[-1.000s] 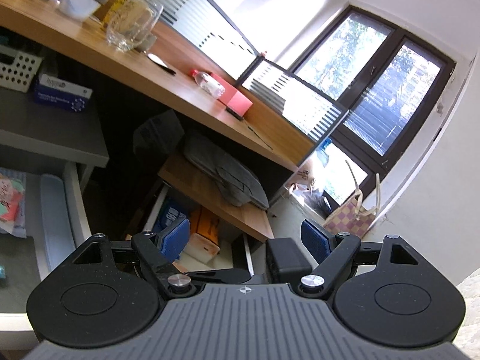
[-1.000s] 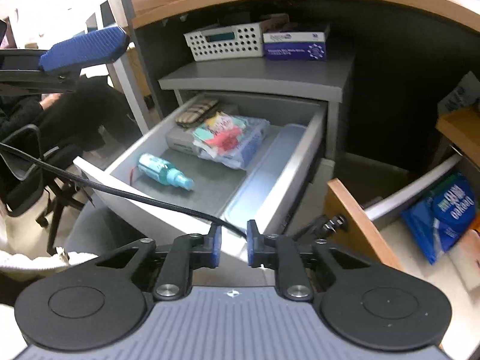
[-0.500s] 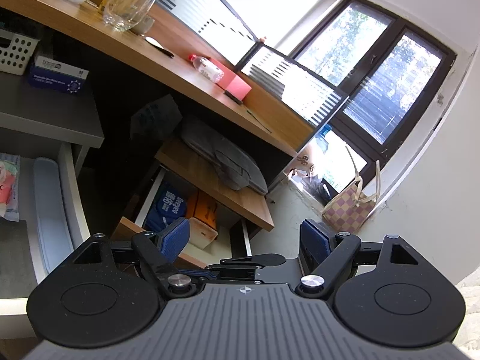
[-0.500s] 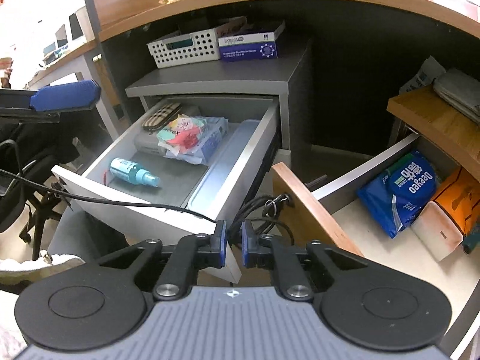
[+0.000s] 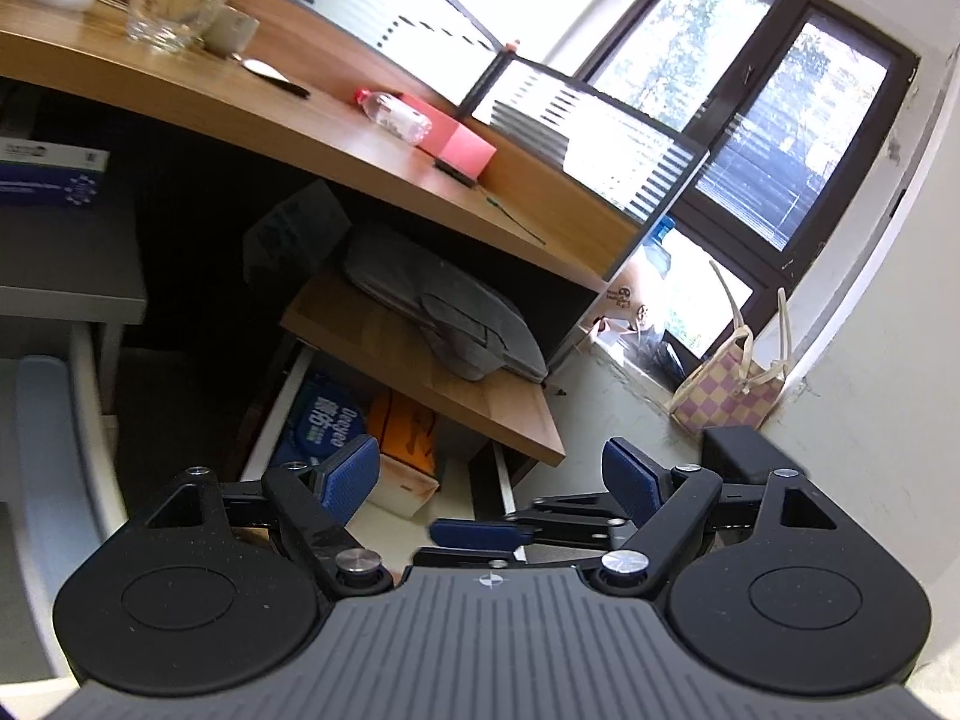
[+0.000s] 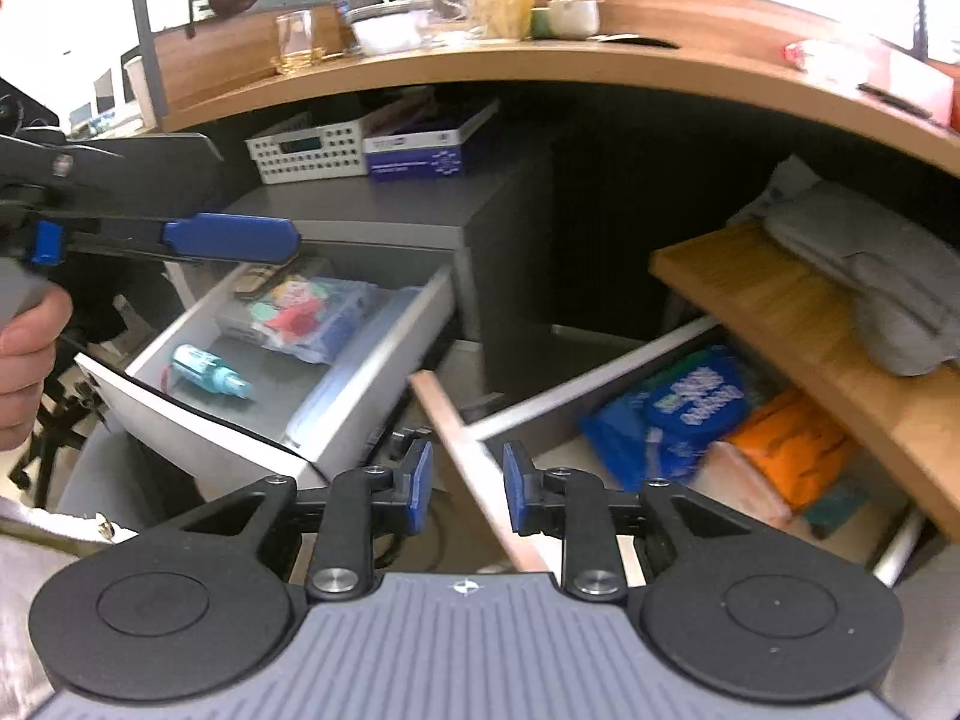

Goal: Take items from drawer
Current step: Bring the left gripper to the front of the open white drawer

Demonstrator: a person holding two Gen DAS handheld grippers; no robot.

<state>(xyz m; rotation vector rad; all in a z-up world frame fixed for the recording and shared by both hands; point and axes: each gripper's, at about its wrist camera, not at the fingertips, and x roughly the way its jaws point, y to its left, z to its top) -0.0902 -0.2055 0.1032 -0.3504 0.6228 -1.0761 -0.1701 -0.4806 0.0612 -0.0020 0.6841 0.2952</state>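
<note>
My right gripper [image 6: 465, 495]: fingers parted, empty, astride the wooden front edge [image 6: 474, 468] of the wooden drawer [image 6: 708, 480]. My left gripper [image 5: 492, 474]: fingers wide apart, empty, above that drawer.

Wooden drawer, open: blue packet [image 6: 672, 414] with blurred white lettering, orange pack [image 6: 792, 450] beside it. Wooden shelf [image 6: 810, 336] overhangs it, grey bag [image 6: 870, 276] on top.

Left of it, grey drawer [image 6: 384, 372], open: teal bottle [image 6: 210, 369], clear bag of coloured items [image 6: 312, 324].

Above, cabinet top: white basket [image 6: 306, 150], blue box [image 6: 426, 147], text unreadable.
</note>
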